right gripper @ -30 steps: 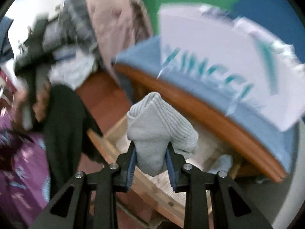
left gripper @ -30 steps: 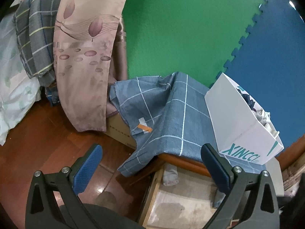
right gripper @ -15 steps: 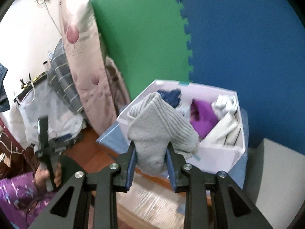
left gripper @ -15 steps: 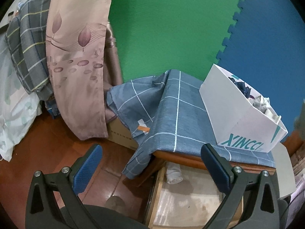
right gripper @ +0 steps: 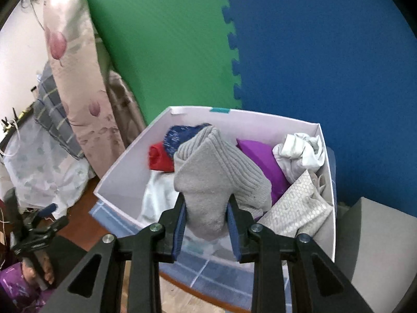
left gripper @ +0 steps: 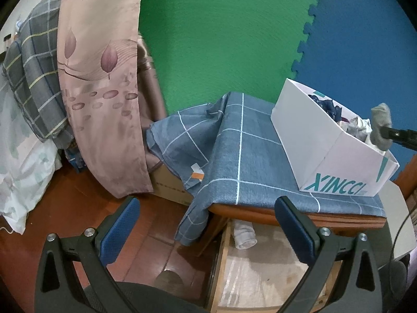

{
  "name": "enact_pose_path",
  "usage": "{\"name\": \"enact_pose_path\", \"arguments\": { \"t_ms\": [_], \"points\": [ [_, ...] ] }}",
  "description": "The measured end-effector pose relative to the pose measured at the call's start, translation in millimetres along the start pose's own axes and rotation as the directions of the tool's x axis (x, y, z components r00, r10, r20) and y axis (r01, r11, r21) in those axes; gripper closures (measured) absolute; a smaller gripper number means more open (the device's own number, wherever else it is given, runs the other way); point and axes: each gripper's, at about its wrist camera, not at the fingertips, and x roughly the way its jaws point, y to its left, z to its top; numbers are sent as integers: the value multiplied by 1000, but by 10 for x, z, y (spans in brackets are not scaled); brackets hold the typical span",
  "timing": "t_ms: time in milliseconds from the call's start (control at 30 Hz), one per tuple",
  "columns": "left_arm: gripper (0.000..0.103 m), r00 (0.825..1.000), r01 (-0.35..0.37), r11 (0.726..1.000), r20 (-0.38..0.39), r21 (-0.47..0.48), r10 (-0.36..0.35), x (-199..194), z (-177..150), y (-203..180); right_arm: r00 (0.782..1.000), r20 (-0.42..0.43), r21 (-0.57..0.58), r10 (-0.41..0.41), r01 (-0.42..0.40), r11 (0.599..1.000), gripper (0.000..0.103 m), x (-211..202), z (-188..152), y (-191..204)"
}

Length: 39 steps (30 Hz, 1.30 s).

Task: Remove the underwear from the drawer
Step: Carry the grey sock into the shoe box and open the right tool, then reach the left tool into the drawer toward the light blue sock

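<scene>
- Right gripper: its blue pads are closed tight on a folded grey ribbed garment; the cloth bulges above and below the pinch.
- The grey ribbed garment is held over the open top of the white box, near its front half. Whether it touches the clothes beneath cannot be told from the right wrist view.
- From the left wrist view the same garment is seen at the far right, held by a dark finger tip just above the box rim.
- Box contents noted: a red item, a dark blue patterned item, a purple item, a crumpled white item, and a pale honeycomb-patterned cloth.
- The white box, printed with teal lettering, is set on a blue checked cloth that covers the top of a wooden cabinet and hangs off its left corner.
- Left gripper: held wide open, nothing between its blue pads. It hangs above the wooden floor and the pulled-out drawer.
- One rolled pale grey piece is seen lying at the back left of the drawer, under the cabinet edge.
- A pink leaf-print sheet hangs at the left, with a grey plaid fabric beside it.
- Green and blue foam mats are fixed to the wall behind.
</scene>
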Motion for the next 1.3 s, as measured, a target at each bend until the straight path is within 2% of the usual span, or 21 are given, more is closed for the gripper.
{"name": "enact_pose_path", "arguments": {
  "t_ms": [333,700,867,1067,1200,1300],
  "points": [
    [1,1000,-30,998,7,50,30,-9,-15,-90,993,-120,2,-8,8,1000,74,586,-89,-33],
    [1,998,-70,990,18,125,68,-13,-40,-225,991,-132,23,0,3,1000,74,696,-95,-64],
    [1,996,-93,982,24,167,90,-6,-58,-300,992,-129,49,9,-3,999,70,701,-85,-100],
    [1,994,-105,975,20,194,103,16,-67,-333,996,-78,96,30,-22,995,64,586,-48,-158],
    [1,994,-108,974,18,199,107,24,-67,-337,999,26,117,44,-47,992,64,324,-23,-206],
    [1,994,-113,971,18,212,111,28,-80,-352,988,135,136,69,-88,987,64,-14,-76,-246]
  ]
}}
